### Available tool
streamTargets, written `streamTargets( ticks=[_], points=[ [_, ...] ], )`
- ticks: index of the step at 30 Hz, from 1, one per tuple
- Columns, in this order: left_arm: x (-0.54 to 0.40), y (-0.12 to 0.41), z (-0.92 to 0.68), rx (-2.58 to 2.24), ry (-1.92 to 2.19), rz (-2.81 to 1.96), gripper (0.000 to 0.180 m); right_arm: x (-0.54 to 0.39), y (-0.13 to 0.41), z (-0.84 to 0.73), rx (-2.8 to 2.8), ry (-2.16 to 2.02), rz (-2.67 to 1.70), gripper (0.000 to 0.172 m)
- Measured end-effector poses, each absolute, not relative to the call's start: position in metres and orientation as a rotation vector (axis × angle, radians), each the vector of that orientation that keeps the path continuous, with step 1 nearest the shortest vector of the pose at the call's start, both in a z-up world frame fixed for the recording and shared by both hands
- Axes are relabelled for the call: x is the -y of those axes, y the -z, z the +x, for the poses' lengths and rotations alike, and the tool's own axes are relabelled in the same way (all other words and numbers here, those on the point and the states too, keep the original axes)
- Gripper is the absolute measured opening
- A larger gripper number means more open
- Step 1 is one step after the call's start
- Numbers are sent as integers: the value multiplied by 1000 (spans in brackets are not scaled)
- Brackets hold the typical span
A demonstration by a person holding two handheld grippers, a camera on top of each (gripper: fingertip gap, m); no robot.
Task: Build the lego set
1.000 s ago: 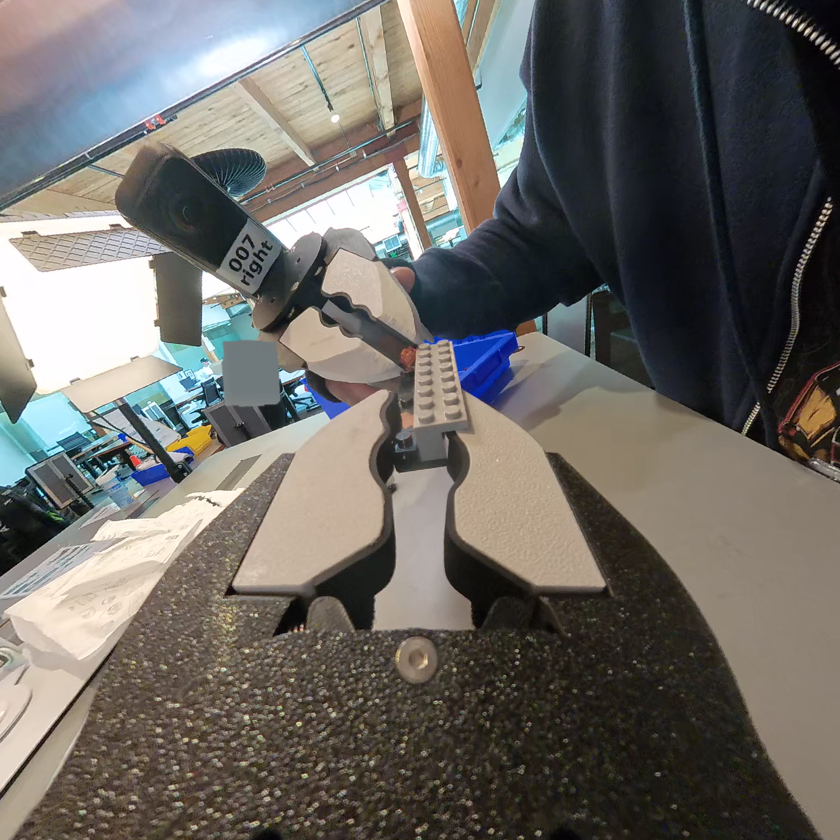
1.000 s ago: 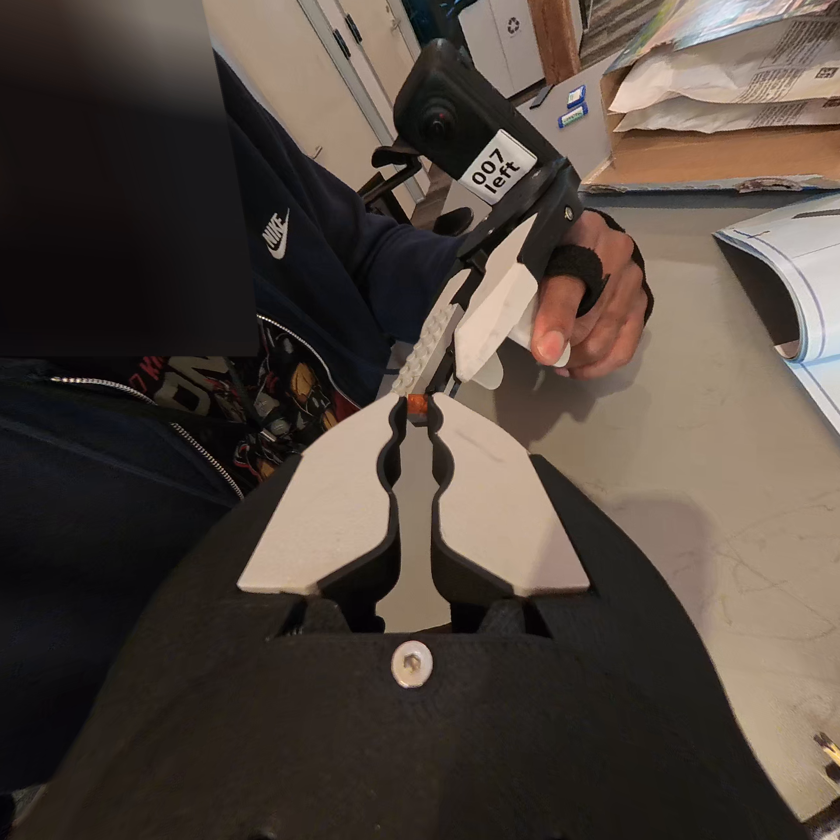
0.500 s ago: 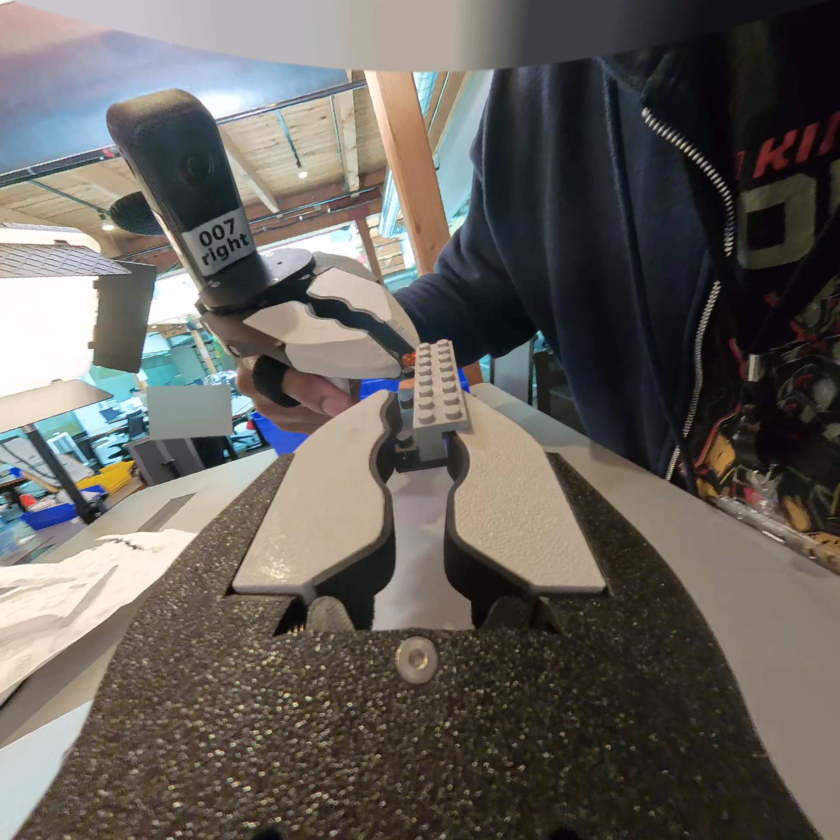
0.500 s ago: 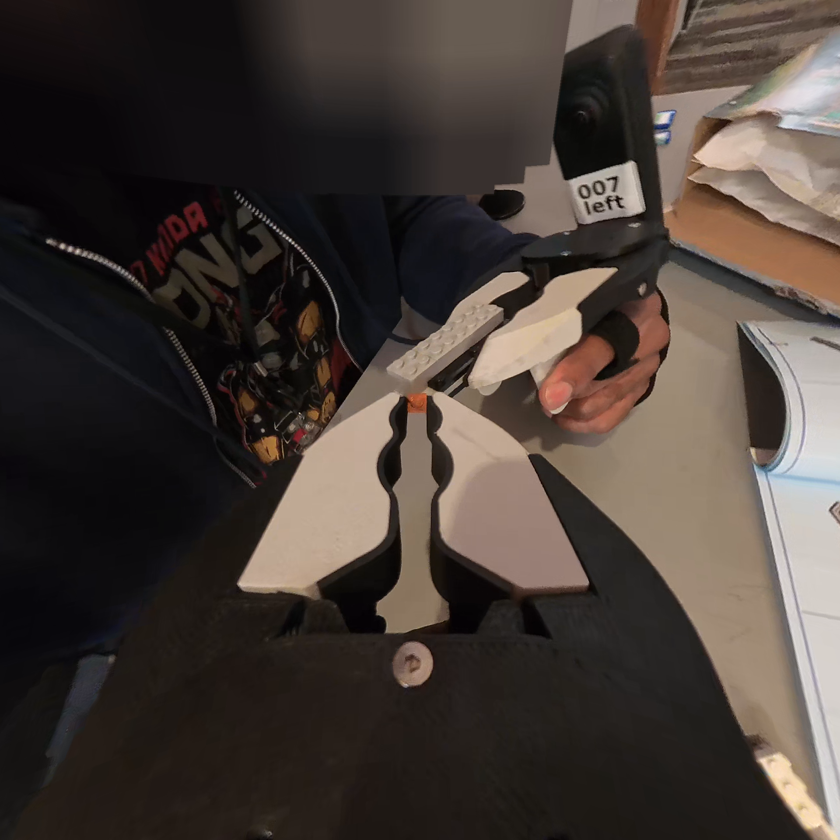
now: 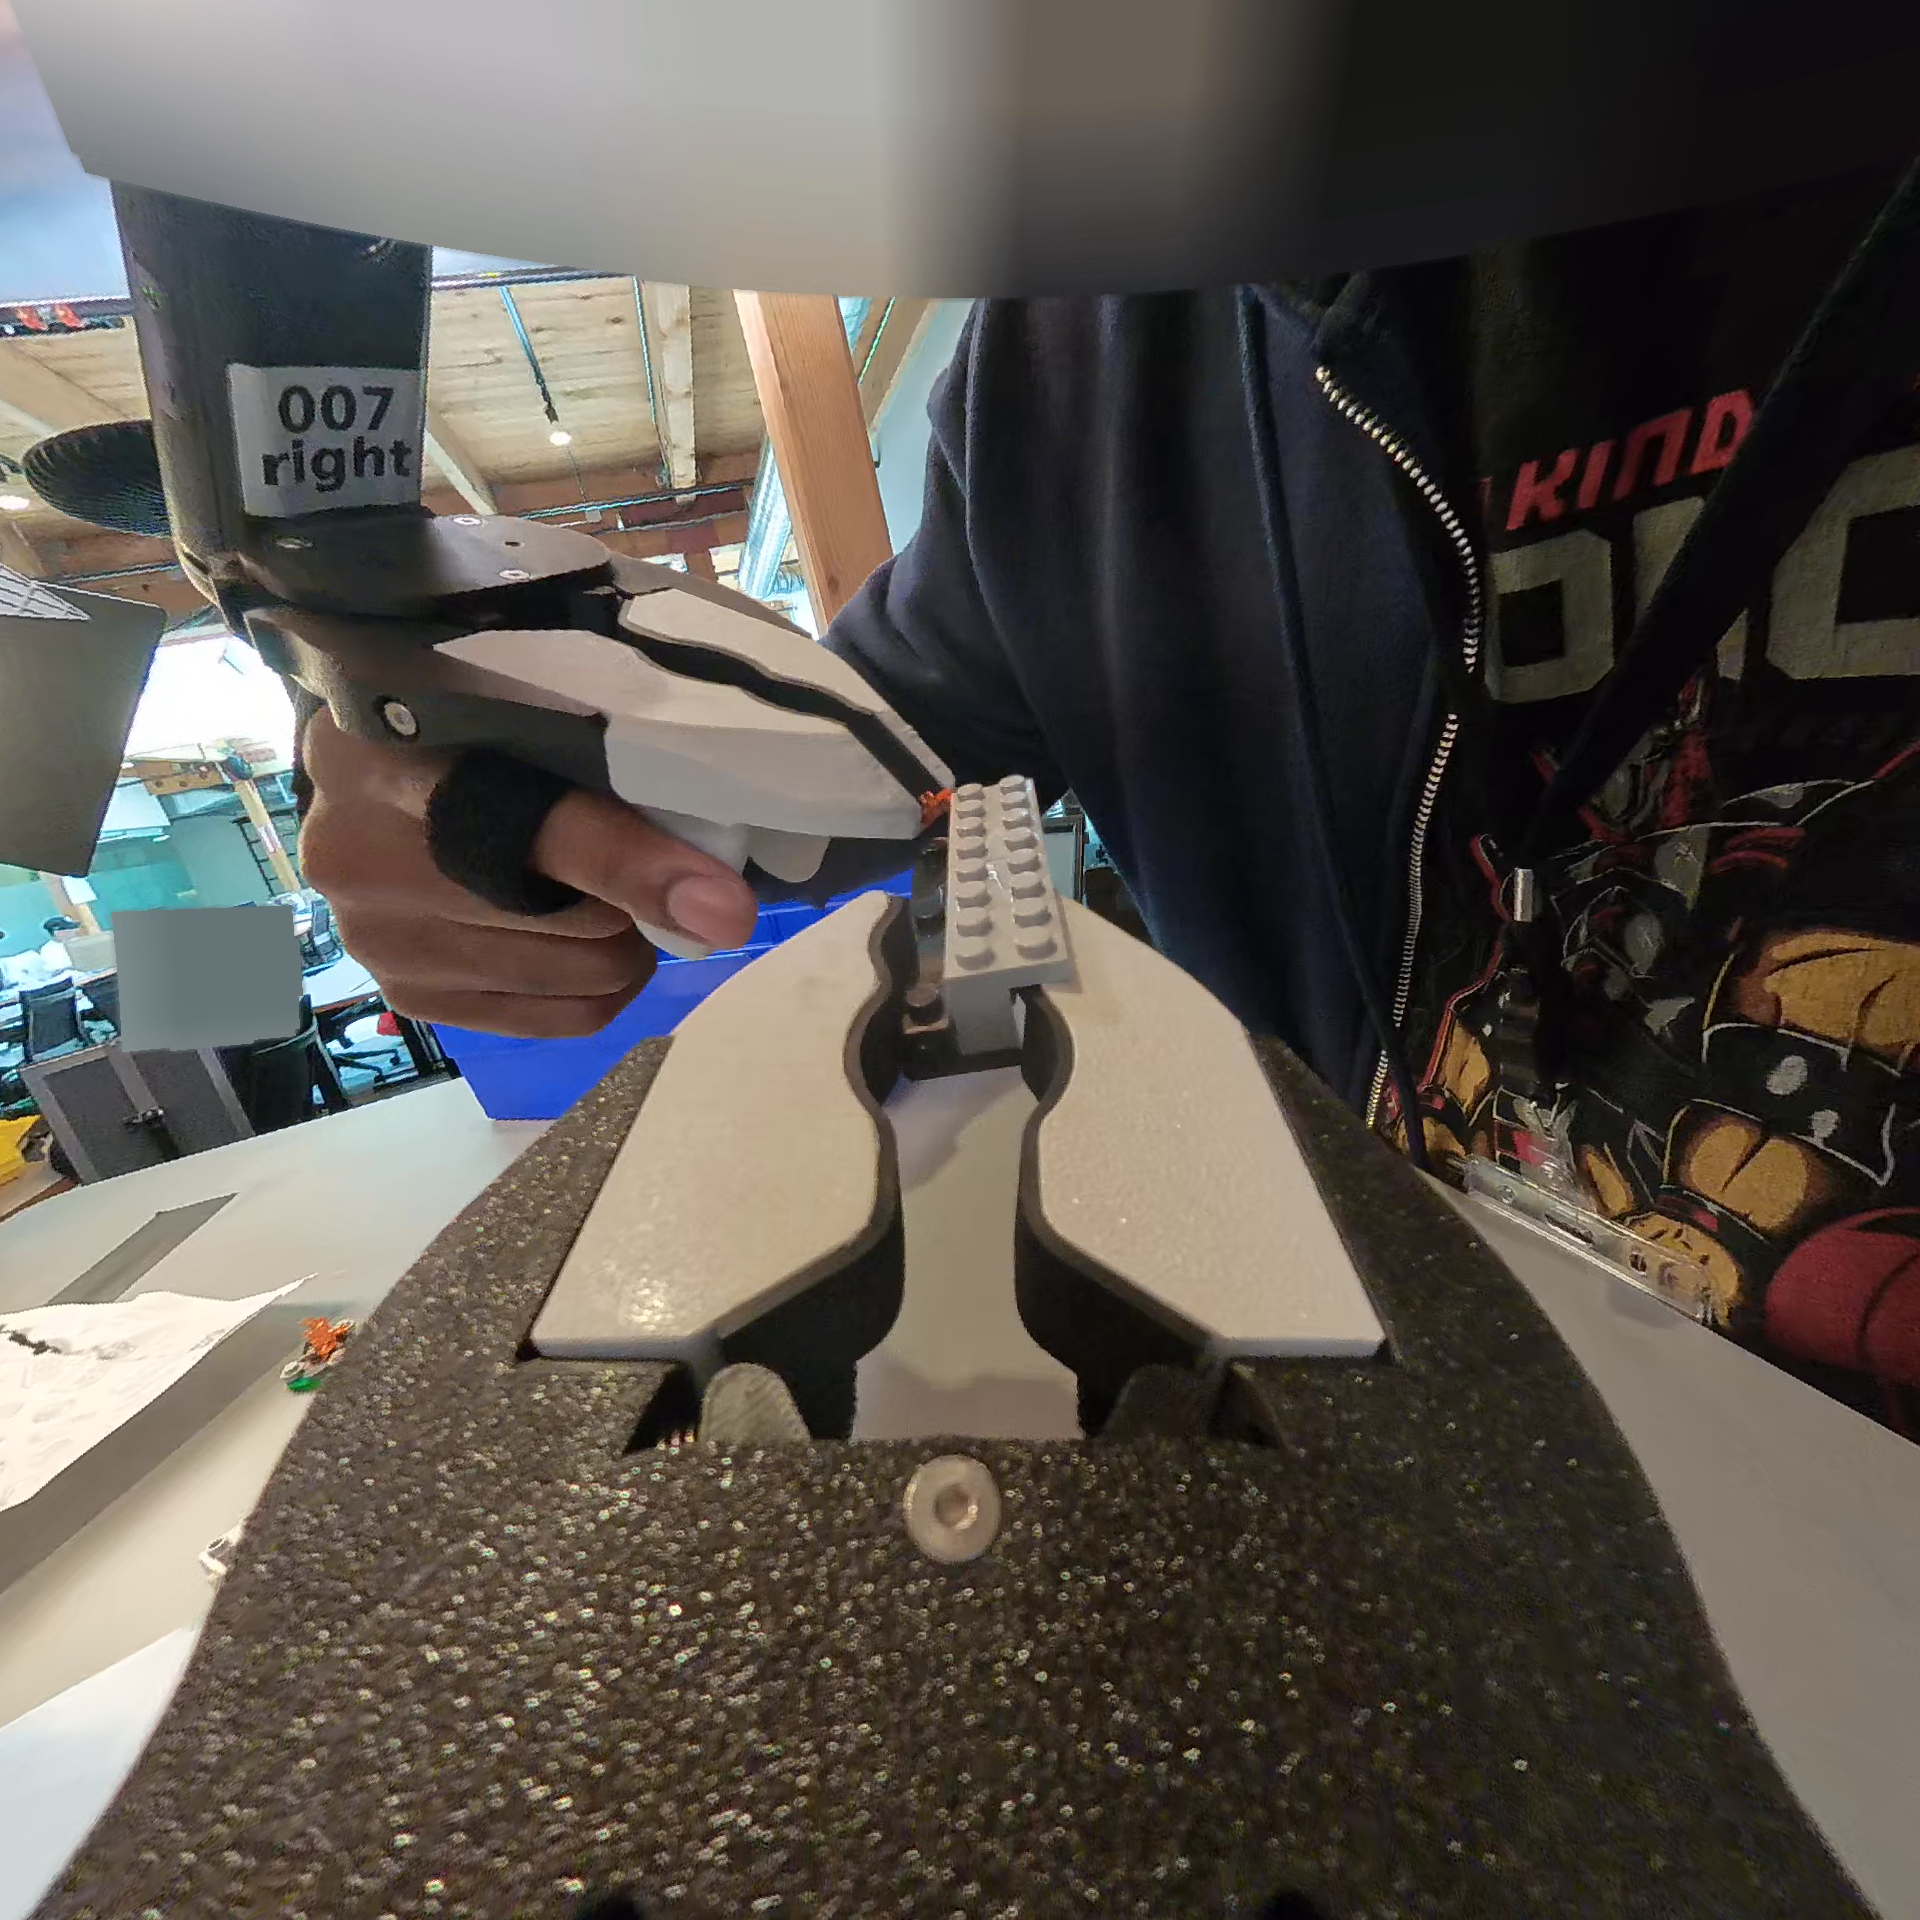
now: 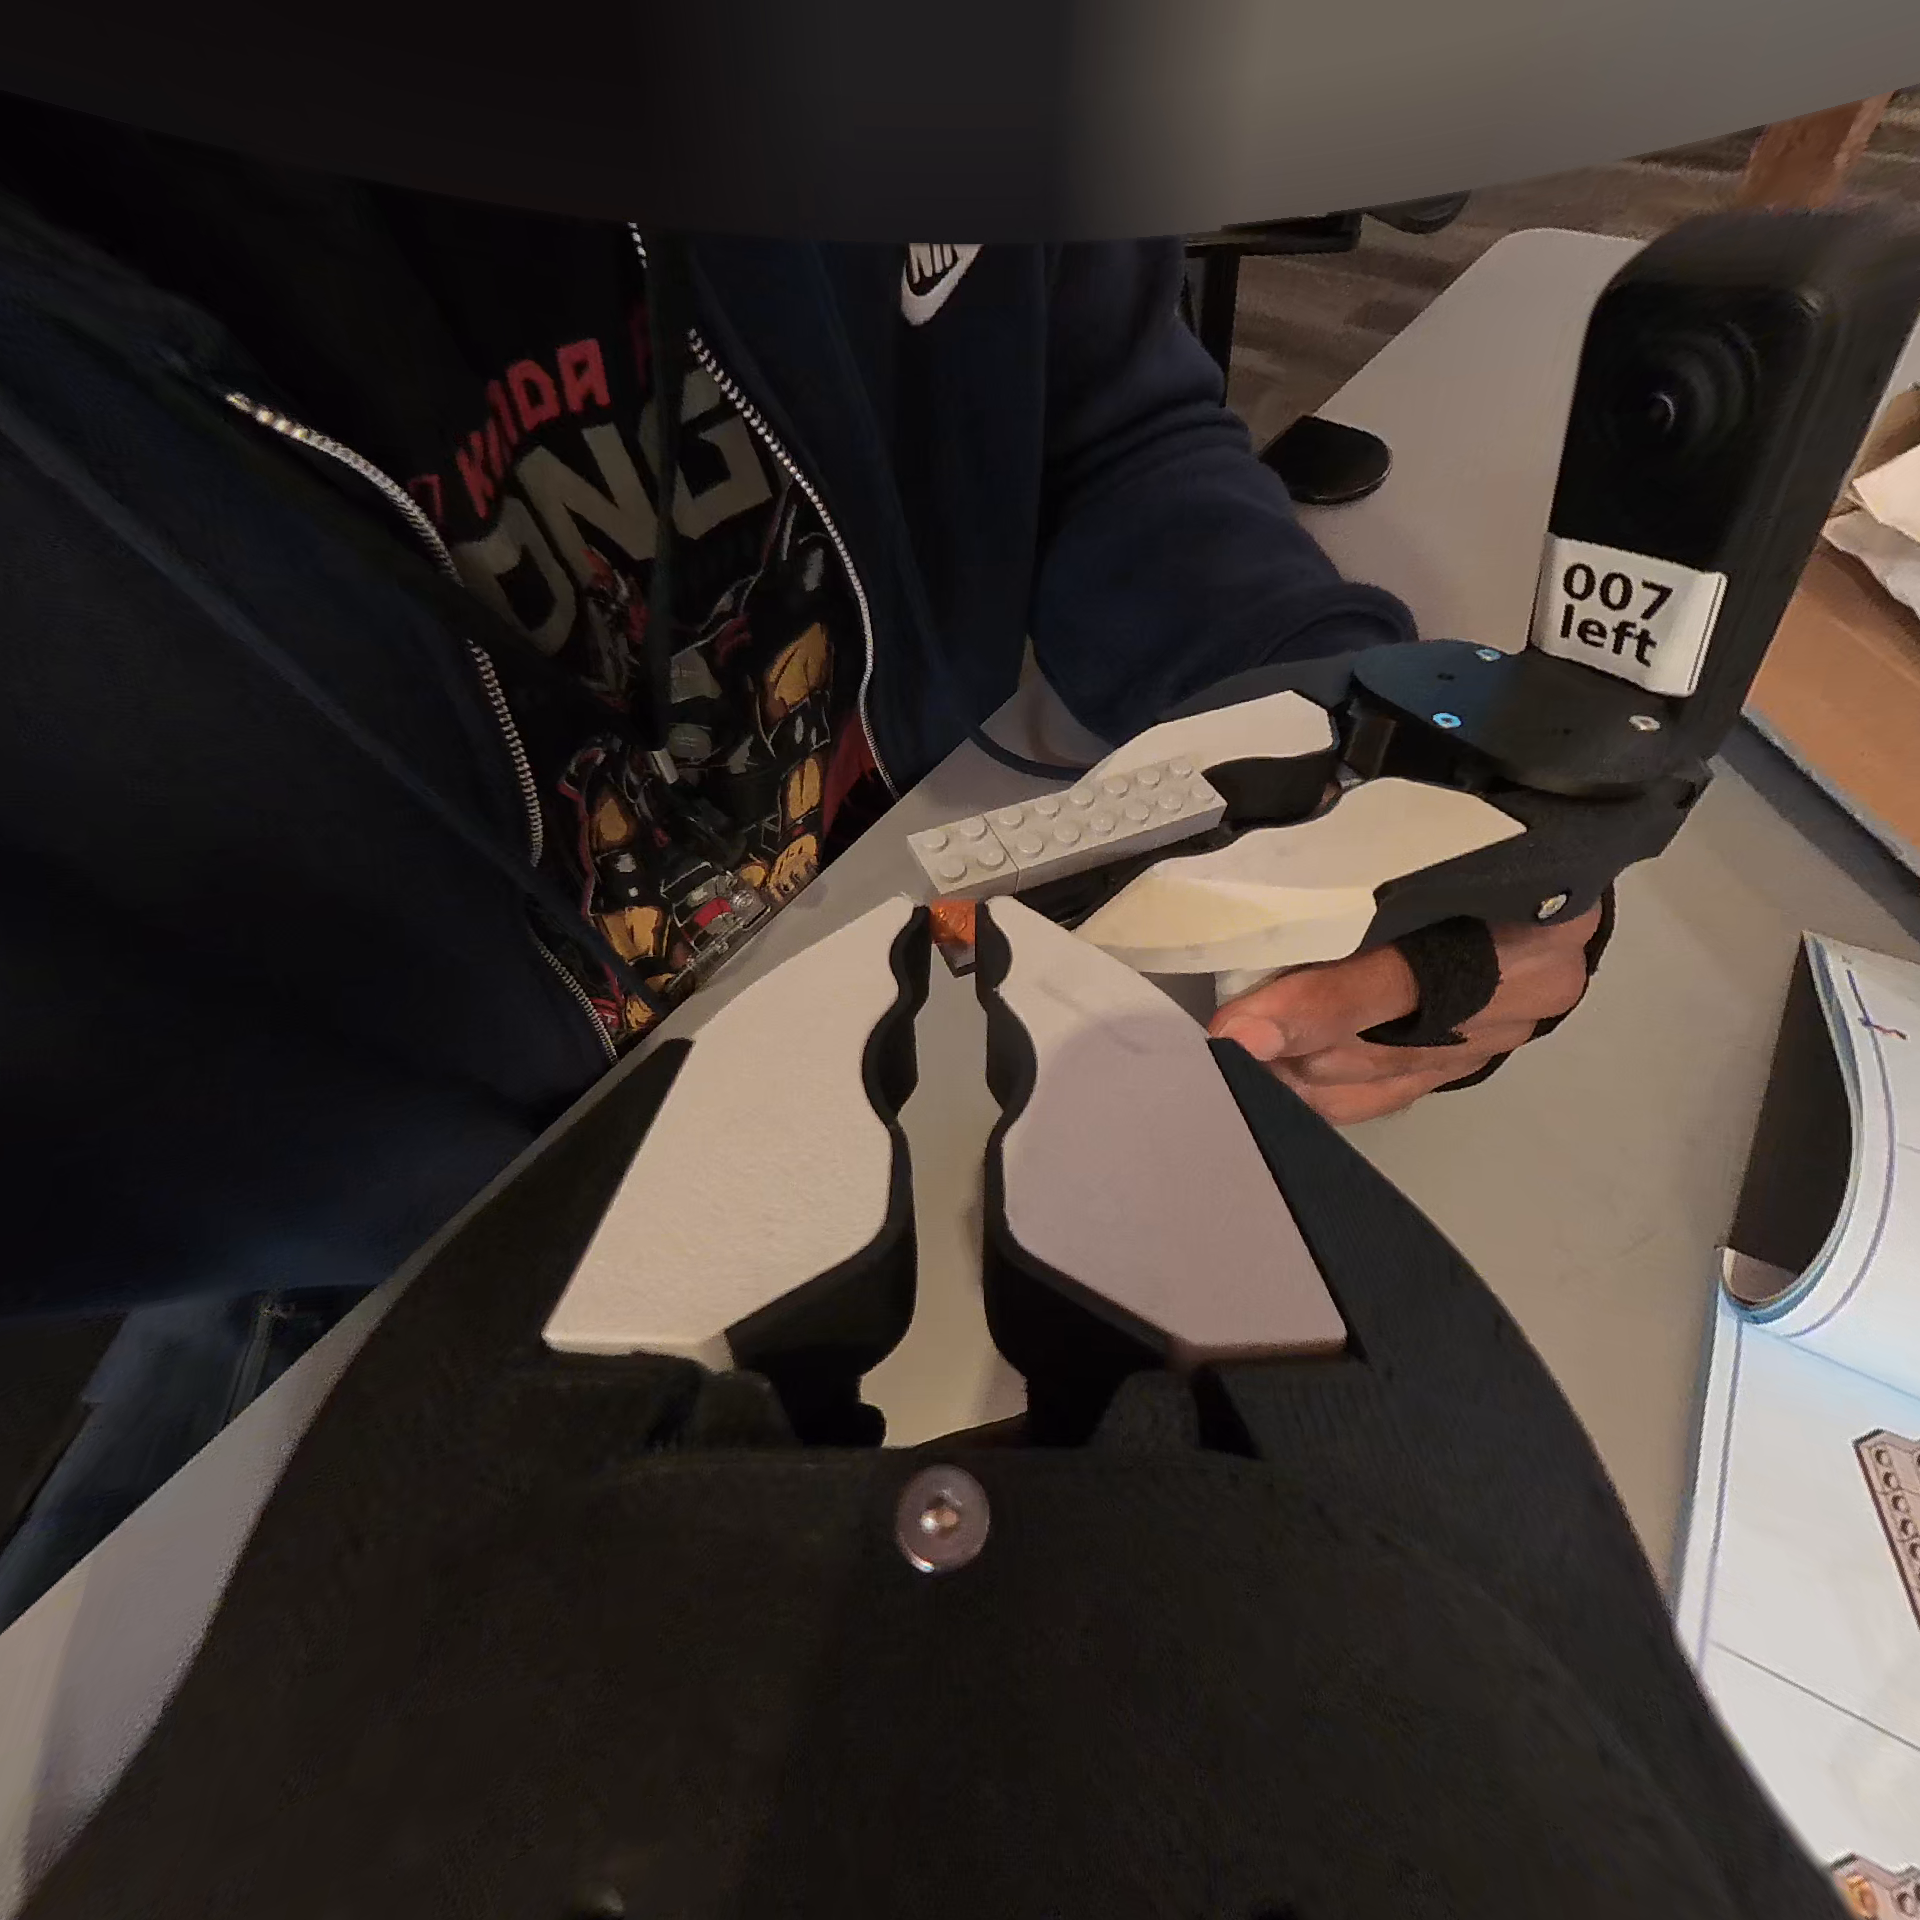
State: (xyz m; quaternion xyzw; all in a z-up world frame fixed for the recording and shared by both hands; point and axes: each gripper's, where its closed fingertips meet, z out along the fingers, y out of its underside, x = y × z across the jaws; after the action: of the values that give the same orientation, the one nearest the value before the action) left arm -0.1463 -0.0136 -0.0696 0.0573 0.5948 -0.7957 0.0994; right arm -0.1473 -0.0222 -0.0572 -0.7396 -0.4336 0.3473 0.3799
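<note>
Left gripper point(image 5: 961, 992): jaws partly closed, pads pressed on the lower part of a grey studded brick assembly point(image 5: 1003, 894); a long grey plate with two rows of studs sits on top and juts forward past the fingertips, with a dark piece below it between the pads. Seen from the right wrist view, the same assembly point(image 6: 1070, 821) lies nearly level, sticking out from the left gripper point(image 6: 1174, 831) toward the right one. Right gripper point(image 6: 954, 925): jaws nearly closed, pinching a small orange piece point(image 6: 951, 920) at the very tips; the piece sits just under the free end of the grey plate, close to touching it. In the left wrist view the right gripper point(image 5: 925, 805) comes in from the left, its tip with the orange piece point(image 5: 935, 798) beside the far end of the plate. Each gripper is held by a hand point(image 5: 488, 914) with a black finger strap. Surface: grey table point(image 6: 1558, 1143), with printed paper sheets point(image 6: 1829, 1403), a crumpled sheet point(image 5: 94, 1382) and small orange and green bits point(image 5: 317, 1351). Behind: blue bin point(image 5: 665, 1029), a person in a dark zip hoodie point(image 5: 1195, 623), cardboard box point(image 6: 1849, 665), wooden beams point(image 5: 810, 457) and an open office.
</note>
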Motion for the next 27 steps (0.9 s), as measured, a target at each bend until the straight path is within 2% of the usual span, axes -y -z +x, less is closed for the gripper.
streamTargets(
  ticks=[27],
  points=[
    [17,63,-162,-1742,2488,257,19,26,52,-166,1240,-981,-1818,8]
  ],
)
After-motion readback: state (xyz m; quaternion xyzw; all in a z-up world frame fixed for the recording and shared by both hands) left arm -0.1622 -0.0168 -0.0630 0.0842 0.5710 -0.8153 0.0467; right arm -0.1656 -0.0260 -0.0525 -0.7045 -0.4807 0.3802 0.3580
